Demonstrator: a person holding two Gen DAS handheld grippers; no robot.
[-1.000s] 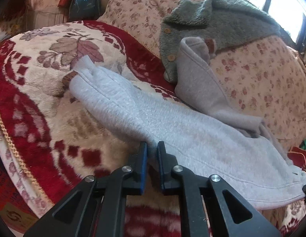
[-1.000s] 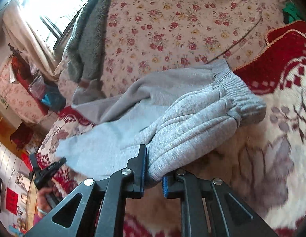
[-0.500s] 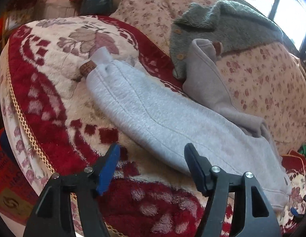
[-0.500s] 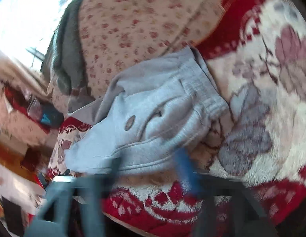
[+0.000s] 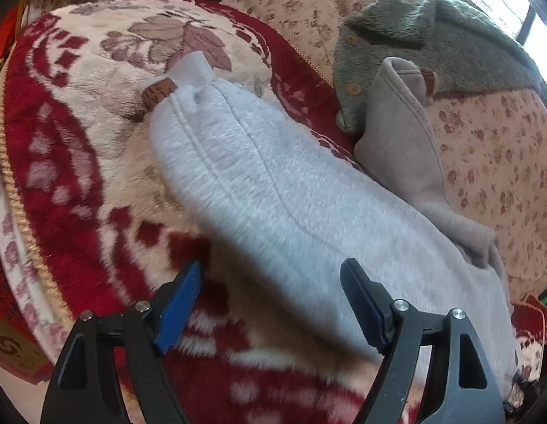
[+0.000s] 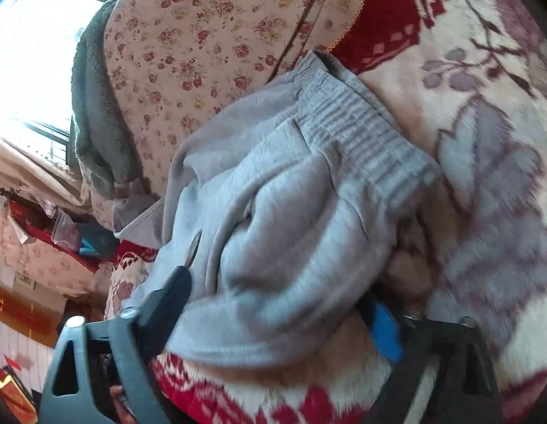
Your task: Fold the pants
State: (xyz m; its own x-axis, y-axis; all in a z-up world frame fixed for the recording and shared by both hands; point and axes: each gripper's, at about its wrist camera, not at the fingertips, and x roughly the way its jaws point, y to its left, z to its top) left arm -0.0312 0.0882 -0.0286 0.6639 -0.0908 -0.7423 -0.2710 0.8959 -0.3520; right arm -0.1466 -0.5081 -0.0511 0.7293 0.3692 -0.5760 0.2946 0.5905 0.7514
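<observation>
Light grey sweatpants point(image 5: 273, 183) lie lengthwise on a red and cream blanket point(image 5: 61, 141). Their cuff point(image 5: 192, 67), with a brown label beside it, points to the far left. My left gripper point(image 5: 273, 293) hovers low over the near edge of the leg. Its jaws are opening, with the fabric's edge between the blue pads but not pinched. In the right wrist view the bunched waist end of the sweatpants point(image 6: 291, 194) and its ribbed waistband point(image 6: 362, 134) fill the space between the fingers of my right gripper point(image 6: 278, 300). Those jaws are closing, and the pads do not press on the cloth.
A grey-green fleece jacket point(image 5: 450, 46) and a beige-grey garment point(image 5: 404, 134) drape over the floral sofa back point(image 5: 503, 159) behind the pants. The blanket's braided edge point(image 5: 15, 205) drops off at the left. A bright window is behind the sofa.
Both grippers were shut on the pants and have let go and opened. The cloth has dropped onto the blanket. Both hands have sunk closer to it, and the right view has rolled.
</observation>
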